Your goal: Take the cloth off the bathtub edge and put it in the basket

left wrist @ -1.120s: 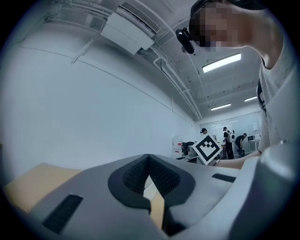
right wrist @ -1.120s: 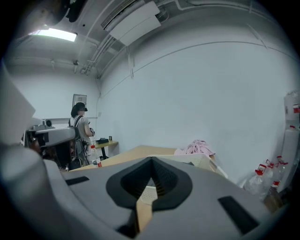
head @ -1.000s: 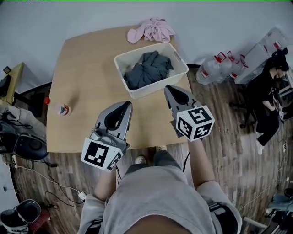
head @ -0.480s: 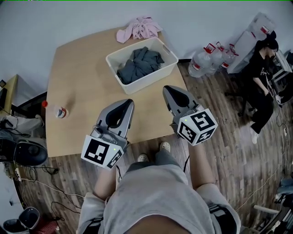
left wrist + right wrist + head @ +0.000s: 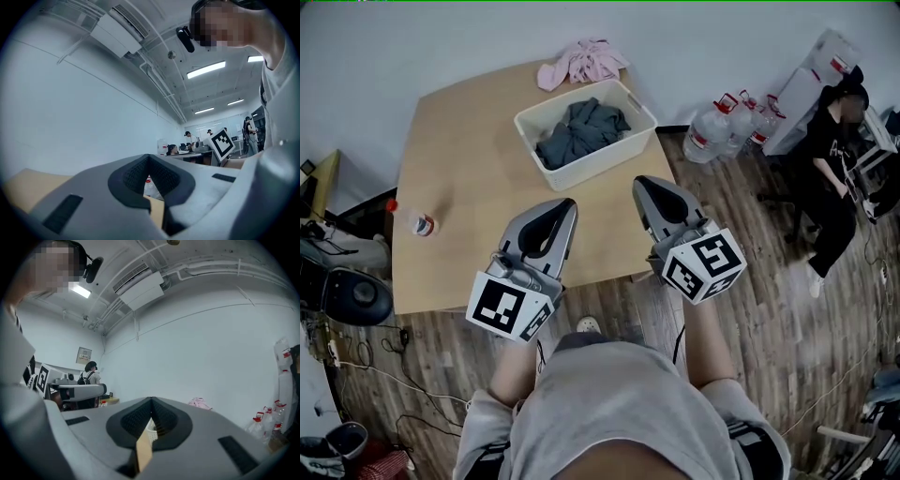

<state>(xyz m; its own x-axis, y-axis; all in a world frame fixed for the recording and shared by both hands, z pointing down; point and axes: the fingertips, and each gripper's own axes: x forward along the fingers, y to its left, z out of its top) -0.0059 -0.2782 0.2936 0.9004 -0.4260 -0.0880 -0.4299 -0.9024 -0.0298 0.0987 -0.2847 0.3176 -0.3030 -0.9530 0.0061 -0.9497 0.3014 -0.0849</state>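
Note:
A white basket point(image 5: 619, 148) stands on the far part of the wooden table point(image 5: 459, 169), with a grey-blue cloth point(image 5: 579, 129) bundled inside it. A pink cloth point(image 5: 581, 61) lies crumpled on the table just behind the basket, also seen as a small pink heap point(image 5: 200, 403) in the right gripper view. My left gripper point(image 5: 566, 203) point(image 5: 148, 158) hovers over the table's near edge, shut and empty. My right gripper point(image 5: 643, 181) point(image 5: 151, 400) is beside it at the table's near right corner, pointing level at the basket, also shut with nothing held.
A small bottle with a red cap point(image 5: 420, 223) lies near the table's left side. Large water jugs point(image 5: 722, 131) stand on the floor to the right, and a seated person point(image 5: 834, 159) is beyond them. Dark gear and cables point(image 5: 352, 300) lie on the floor at left.
The table and basket have slid up and away in the head view. Both grippers have drawn back from the basket toward the table's near edge, still shut.

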